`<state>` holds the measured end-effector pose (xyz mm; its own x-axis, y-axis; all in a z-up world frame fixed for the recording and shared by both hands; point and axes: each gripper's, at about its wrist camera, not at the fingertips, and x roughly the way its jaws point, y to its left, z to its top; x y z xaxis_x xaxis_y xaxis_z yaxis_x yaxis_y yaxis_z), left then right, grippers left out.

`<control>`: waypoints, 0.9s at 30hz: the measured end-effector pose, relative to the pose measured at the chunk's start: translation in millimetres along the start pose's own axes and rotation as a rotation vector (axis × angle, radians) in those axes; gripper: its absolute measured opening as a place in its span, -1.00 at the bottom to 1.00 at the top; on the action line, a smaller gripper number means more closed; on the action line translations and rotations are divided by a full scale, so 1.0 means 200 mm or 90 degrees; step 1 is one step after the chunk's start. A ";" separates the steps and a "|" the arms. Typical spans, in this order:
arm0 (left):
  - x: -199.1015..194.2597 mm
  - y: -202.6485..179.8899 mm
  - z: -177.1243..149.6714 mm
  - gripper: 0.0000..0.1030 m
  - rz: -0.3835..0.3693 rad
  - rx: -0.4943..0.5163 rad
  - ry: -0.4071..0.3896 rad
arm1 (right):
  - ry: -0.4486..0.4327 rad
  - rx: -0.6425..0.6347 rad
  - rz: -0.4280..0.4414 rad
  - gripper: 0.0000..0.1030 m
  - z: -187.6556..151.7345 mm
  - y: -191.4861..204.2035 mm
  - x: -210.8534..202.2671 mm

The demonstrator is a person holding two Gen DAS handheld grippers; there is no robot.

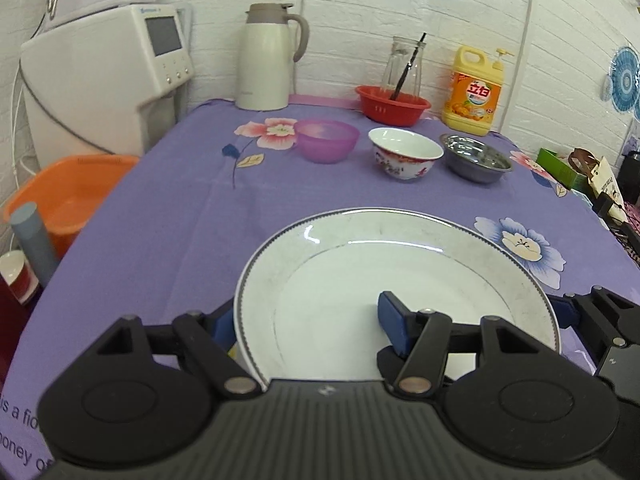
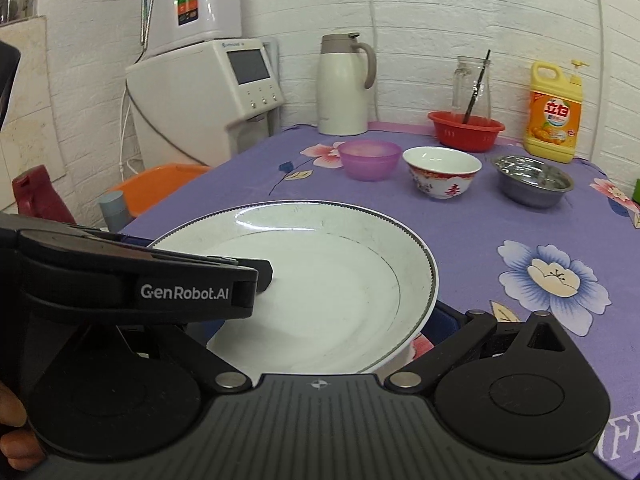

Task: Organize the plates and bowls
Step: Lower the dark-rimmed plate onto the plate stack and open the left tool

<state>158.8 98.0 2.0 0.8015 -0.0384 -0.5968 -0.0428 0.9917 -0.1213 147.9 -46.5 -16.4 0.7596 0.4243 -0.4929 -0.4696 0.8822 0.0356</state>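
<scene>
A large white plate (image 1: 360, 264) (image 2: 320, 264) with a thin dark rim line hangs just above the purple flowered tablecloth (image 1: 180, 220), held from both sides. My left gripper (image 1: 308, 320) is shut on its left rim, one blue pad outside and the other inside the dish. My right gripper (image 2: 332, 320) grips the right rim; its left finger is hidden behind the left gripper's body (image 2: 132, 280). Further back stand a purple plastic bowl (image 1: 326, 140) (image 2: 370, 158), a red-patterned porcelain bowl (image 1: 404, 156) (image 2: 440, 172) and a steel bowl (image 1: 476, 158) (image 2: 532, 180) in a row.
Along the back wall stand a white thermos jug (image 1: 268, 56), a red basket (image 1: 392, 106), a glass carafe (image 1: 402, 64) and a yellow detergent bottle (image 1: 474, 92). A water dispenser (image 1: 100, 76) and an orange basin (image 1: 68, 196) are off the table's left edge.
</scene>
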 end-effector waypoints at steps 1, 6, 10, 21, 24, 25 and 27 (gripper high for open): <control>0.01 0.02 -0.01 0.18 -0.003 -0.010 0.003 | 0.004 -0.008 -0.001 1.00 -0.01 0.02 0.01; 0.06 0.08 -0.06 0.18 -0.014 -0.029 0.018 | 0.027 -0.025 -0.003 1.00 -0.05 0.06 0.06; 0.07 0.08 -0.08 0.18 -0.023 -0.017 0.008 | 0.048 -0.026 -0.005 1.00 -0.06 0.06 0.08; -0.01 0.12 -0.02 0.38 -0.038 -0.035 -0.043 | 0.045 -0.065 -0.061 1.00 -0.06 0.08 0.08; -0.04 0.12 0.01 0.39 -0.041 -0.043 -0.057 | 0.048 -0.089 -0.060 1.00 -0.07 0.09 0.08; -0.04 0.11 0.02 0.39 -0.041 -0.043 -0.059 | 0.050 -0.086 -0.054 1.00 -0.07 0.08 0.08; -0.04 0.10 0.04 0.39 -0.043 -0.042 -0.062 | 0.053 -0.082 -0.039 1.00 -0.06 0.05 0.06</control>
<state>156.4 119.6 11.2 0.8575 -0.0895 -0.5066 -0.0235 0.9769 -0.2124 147.3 -34.3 -33.1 0.7508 0.3474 -0.5618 -0.4815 0.8701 -0.1054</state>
